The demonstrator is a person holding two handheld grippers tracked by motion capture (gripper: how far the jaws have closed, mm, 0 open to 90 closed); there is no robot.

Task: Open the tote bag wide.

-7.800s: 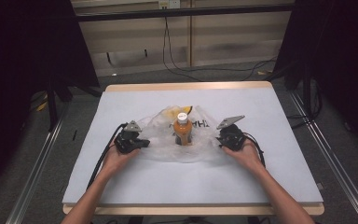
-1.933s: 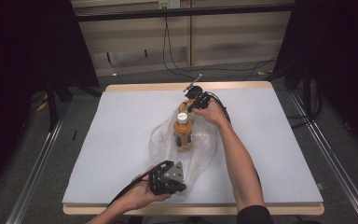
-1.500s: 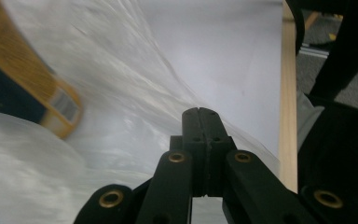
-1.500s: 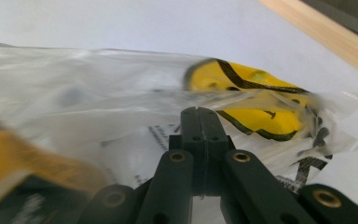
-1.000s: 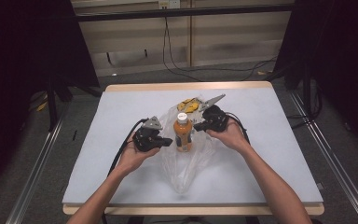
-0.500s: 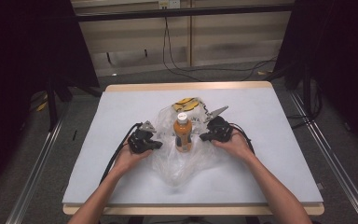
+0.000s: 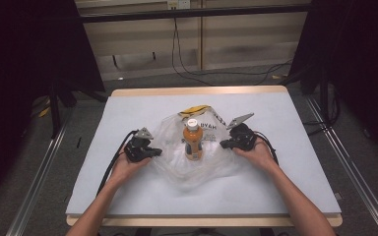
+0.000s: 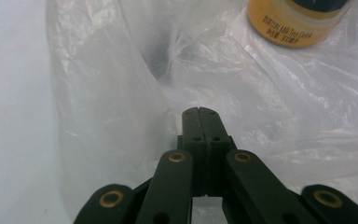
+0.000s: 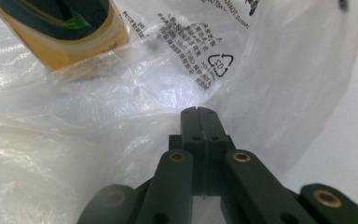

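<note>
An orange drink bottle [image 7: 193,140] with a white cap stands upright in the middle of a crumpled clear plastic bag [image 7: 211,164] on the white table [image 7: 128,196]. My left gripper [image 7: 157,152] is at the bag's left edge and my right gripper [image 7: 222,144] at its right edge, both low by the tabletop. In the left gripper view the jaws [image 8: 199,111] are shut with the bag's film [image 8: 284,93] gathered at their tips, the bottle's base [image 8: 298,23] ahead. The right gripper [image 9: 199,110] is likewise shut on printed film [image 9: 51,140] near the bottle [image 9: 65,32].
A yellow printed part of the bag [image 7: 195,109] lies behind the bottle. Cables trail from both grippers along the forearms. The table's wooden edge [image 7: 197,91] runs at the far side, with metal rails on the floor at both sides.
Both hands have come down and drawn apart, left going left and right going right. The bag, pulled long toward me a second ago, now spreads wider around the bottle.
</note>
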